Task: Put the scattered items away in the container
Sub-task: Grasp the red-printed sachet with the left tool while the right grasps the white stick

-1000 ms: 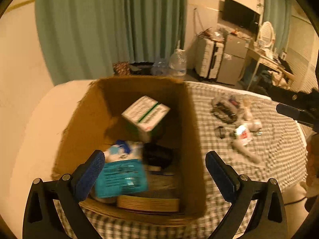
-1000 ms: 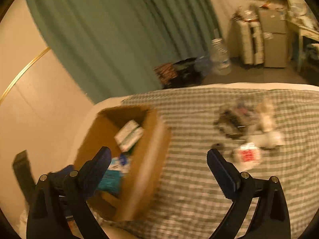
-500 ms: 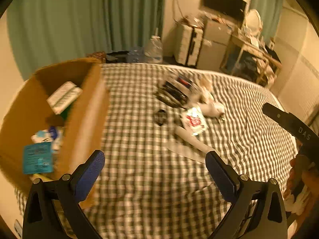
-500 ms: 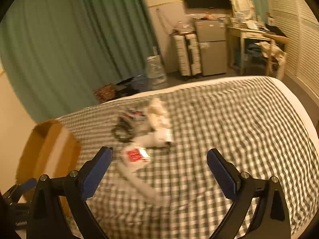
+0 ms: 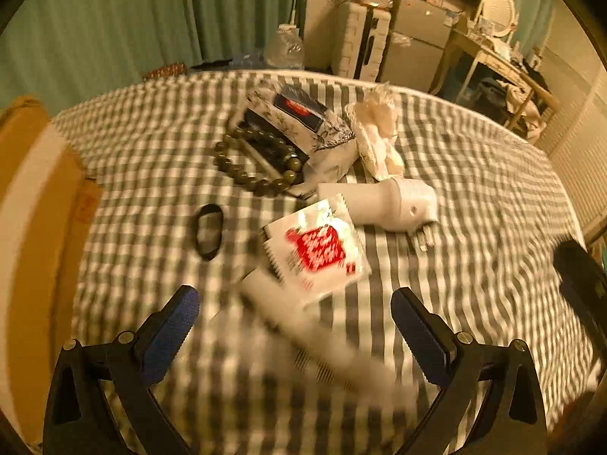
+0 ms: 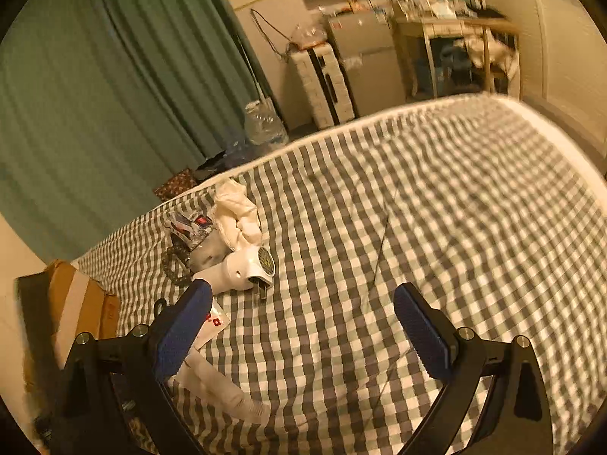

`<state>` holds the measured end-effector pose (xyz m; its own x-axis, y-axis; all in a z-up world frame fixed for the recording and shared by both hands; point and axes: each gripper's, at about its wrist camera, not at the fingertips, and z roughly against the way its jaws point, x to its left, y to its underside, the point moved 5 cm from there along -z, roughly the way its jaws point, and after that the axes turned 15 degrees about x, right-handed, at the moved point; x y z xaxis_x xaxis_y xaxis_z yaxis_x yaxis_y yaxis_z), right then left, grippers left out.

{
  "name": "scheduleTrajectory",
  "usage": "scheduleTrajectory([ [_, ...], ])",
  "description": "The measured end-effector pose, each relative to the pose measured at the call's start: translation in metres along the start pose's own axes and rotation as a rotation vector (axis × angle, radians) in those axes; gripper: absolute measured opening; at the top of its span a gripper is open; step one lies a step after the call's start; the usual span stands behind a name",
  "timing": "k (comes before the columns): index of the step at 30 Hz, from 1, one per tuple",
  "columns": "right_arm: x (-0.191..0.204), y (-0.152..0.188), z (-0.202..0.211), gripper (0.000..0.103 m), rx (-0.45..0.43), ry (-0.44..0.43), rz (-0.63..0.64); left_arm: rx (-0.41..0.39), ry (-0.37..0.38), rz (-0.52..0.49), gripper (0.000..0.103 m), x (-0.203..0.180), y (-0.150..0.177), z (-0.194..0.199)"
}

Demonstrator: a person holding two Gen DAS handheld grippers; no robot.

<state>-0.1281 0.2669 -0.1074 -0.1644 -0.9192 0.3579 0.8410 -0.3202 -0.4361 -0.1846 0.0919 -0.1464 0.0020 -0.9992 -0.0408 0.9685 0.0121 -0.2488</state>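
Both grippers hover over a bed (image 5: 474,174) covered in a grey-and-white checked sheet. The left gripper (image 5: 296,322) has its jaws spread wide and empty, and just beyond them lies a blurred white tube (image 5: 303,326). Overlapping the tube's far end is a white sachet with a red label (image 5: 318,250). A black hair tie (image 5: 208,231) lies just left of the sachet, apart from it. Farther back sit a white plug adapter (image 5: 390,204), a beaded bracelet (image 5: 242,167), a patterned packet (image 5: 303,117) and a crumpled cream wrapper (image 5: 375,132), crowded together. The cardboard box (image 5: 34,204) stands at the left edge of the bed. The right gripper (image 6: 303,326) also has its jaws wide apart, holding nothing, over bare sheet to the right of the items.
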Motion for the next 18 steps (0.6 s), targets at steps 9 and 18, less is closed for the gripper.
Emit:
scheduleTrajectory([
  [9, -0.016, -0.008, -0.013, 0.097, 0.016, 0.018, -0.035, 0.054, -0.008, 0.041, 0.05, -0.005, -0.028, -0.042],
  [18, 0.013, -0.002, -0.024, 0.097, 0.072, -0.055, 0.082, -0.051, 0.093, -0.04, 0.005, 0.011, -0.012, 0.021],
])
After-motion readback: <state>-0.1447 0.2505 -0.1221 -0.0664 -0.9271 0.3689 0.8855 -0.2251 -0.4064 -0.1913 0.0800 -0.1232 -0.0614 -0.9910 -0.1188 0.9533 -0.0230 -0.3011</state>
